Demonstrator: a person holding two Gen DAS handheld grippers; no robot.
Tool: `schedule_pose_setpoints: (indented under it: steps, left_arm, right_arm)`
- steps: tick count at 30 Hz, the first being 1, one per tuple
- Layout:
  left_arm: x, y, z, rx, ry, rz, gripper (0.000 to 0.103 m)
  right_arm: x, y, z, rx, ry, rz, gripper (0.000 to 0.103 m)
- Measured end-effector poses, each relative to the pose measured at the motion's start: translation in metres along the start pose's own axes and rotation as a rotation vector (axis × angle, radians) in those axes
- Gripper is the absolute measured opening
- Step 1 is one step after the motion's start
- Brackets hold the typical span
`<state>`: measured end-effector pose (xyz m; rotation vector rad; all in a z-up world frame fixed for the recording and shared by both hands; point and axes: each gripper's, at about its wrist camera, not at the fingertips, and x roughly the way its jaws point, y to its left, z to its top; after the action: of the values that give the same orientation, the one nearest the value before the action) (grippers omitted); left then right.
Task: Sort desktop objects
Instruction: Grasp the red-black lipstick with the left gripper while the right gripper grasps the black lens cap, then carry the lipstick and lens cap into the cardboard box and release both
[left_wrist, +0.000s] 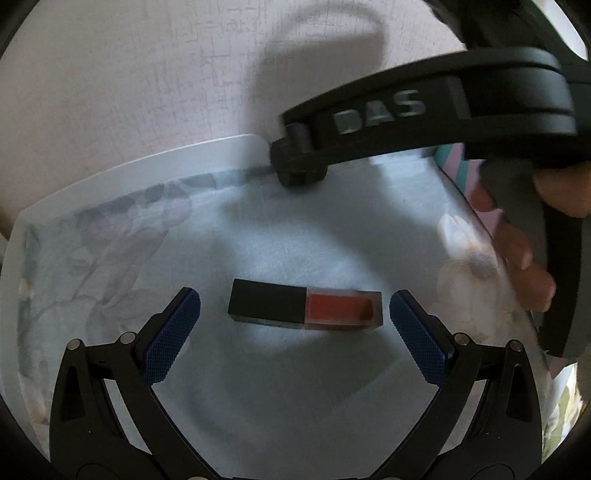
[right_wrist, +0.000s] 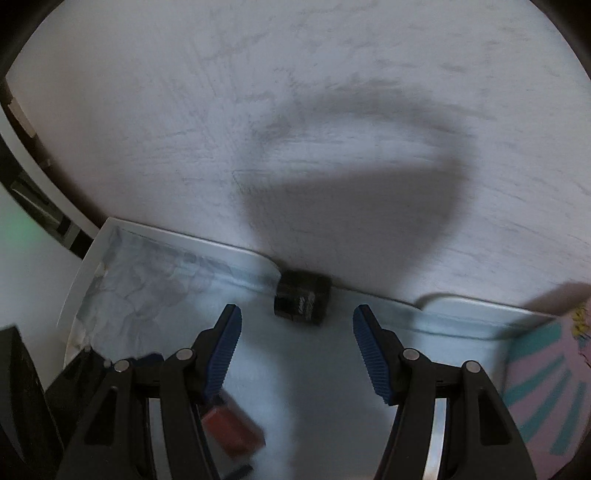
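Between the open jaws of the left gripper (left_wrist: 294, 319), at twelve o'clock and just ahead of the blue pads (left_wrist: 173, 334), a lip-tint tube (left_wrist: 304, 308) is lying flat on the tray (left_wrist: 147, 158), whose floor carries a pale floral print. Nothing is being pinched; the jaws are standing wide, wider than the tube is long. Its long axis is running from nine to three o'clock, straight across the gap, with the black cap toward nine and the clear orange-red end toward three. Closing on it as it lies would mean clamping it end to end, so I judge a roll of the wrist may be needed first.

Out at one to three o'clock, the right gripper (right_wrist: 297, 341) is crossing the left camera's view, held by a hand (left_wrist: 517, 243). In its own view its jaws are standing about half apart with nothing in them; a small black box (right_wrist: 302, 302) is sitting at twelve o'clock against the tray's far rim, while the tube is blurring past at seven o'clock, below the left finger. The left gripper looks nearer the tube.
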<state>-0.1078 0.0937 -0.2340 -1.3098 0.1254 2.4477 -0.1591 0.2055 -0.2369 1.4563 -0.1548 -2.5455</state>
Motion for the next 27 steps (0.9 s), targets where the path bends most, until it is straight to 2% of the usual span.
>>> schedule_pose_setpoints:
  steps: [4, 7, 9, 11, 13, 20, 27]
  left_arm:
    - [0.006, -0.003, 0.000, 0.029, 0.000, 0.000, 0.098]
    - [0.010, -0.006, -0.001, 0.052, 0.006, -0.012, 0.091]
    - [0.010, -0.009, -0.002, 0.068, 0.002, -0.012, 0.083]
    - [0.010, -0.012, -0.004, 0.083, -0.002, -0.005, 0.083]
    - [0.009, -0.012, -0.005, 0.088, -0.008, -0.008, 0.083]
    - [0.003, -0.015, -0.005, 0.095, -0.009, -0.013, 0.082]
    - [-0.022, -0.019, 0.000, 0.102, -0.025, -0.011, 0.082]
  right_arm:
    - [0.012, 0.004, 0.003, -0.020, 0.003, -0.026, 0.059]
    - [0.021, 0.005, 0.004, -0.030, 0.010, -0.038, 0.059]
    - [0.023, 0.004, 0.003, -0.033, 0.006, -0.039, 0.050]
    - [0.026, 0.003, 0.003, -0.035, 0.019, -0.033, 0.033]
    - [0.030, 0.002, 0.002, -0.038, 0.035, -0.040, 0.030]
    - [0.024, -0.006, 0.000, -0.031, 0.019, -0.032, 0.028]
    - [0.005, -0.013, 0.001, -0.010, 0.005, -0.017, 0.028]
